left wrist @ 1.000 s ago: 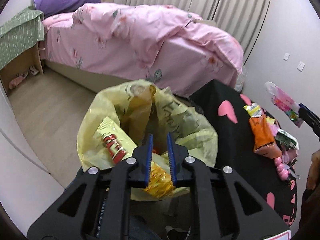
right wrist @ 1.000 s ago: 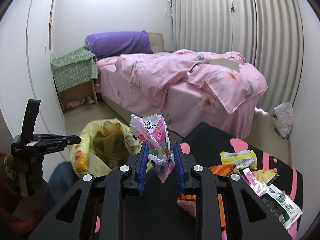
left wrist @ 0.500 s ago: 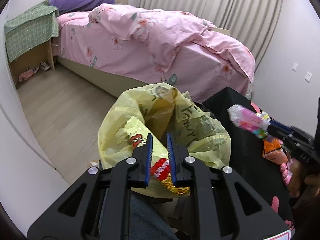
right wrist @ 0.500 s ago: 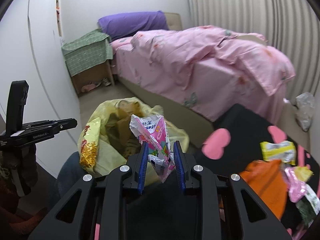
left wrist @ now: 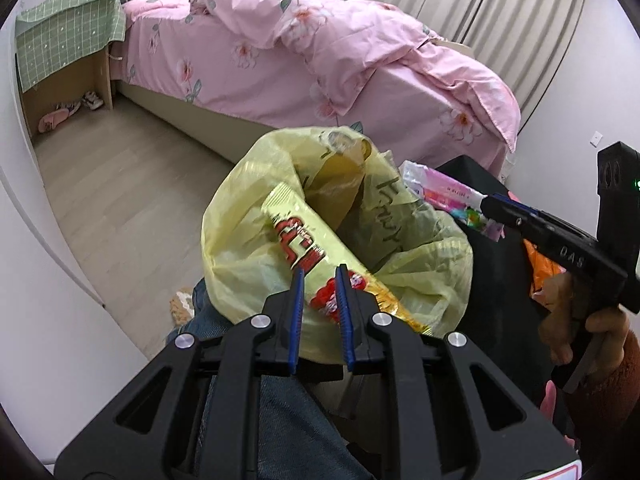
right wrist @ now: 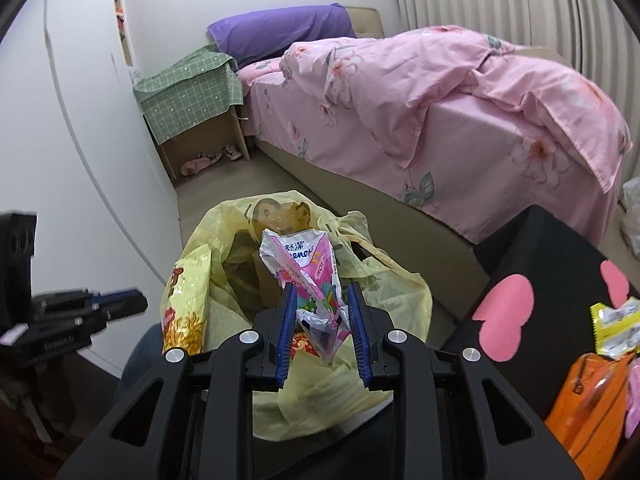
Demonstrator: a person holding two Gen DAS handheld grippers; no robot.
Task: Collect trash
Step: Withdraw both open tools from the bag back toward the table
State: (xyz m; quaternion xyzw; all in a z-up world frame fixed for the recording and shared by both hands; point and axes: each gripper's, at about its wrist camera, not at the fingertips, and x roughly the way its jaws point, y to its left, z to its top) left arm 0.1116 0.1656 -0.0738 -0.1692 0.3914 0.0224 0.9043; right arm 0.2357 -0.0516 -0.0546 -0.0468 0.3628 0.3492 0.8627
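Note:
A yellow plastic bag (left wrist: 240, 240) (right wrist: 400, 300) stands open on a person's knee. My left gripper (left wrist: 319, 278) (right wrist: 138, 300) is shut on the bag's near rim, and a yellow and red snack wrapper (left wrist: 296, 240) (right wrist: 186, 300) is pinched in with it. My right gripper (right wrist: 322, 300) (left wrist: 486, 202) hangs over the bag's mouth with its jaws opening. A pink and white wrapper (right wrist: 304, 260) (left wrist: 440, 190) stands between its pads, leaning on the left one with a gap on the right. Brown paper trash lies deep inside the bag.
A black table with pink hearts (right wrist: 560, 248) is at the right and carries an orange packet (right wrist: 592, 392) and a yellow packet (right wrist: 612, 328). A pink bed (right wrist: 440, 100) and a green-covered nightstand (right wrist: 192, 96) stand behind. The person's jeans leg (left wrist: 280, 420) lies under the bag.
My right gripper carried the pink wrapper left from the table to above the bag, and its jaws have spread. The left gripper and bag shifted slightly.

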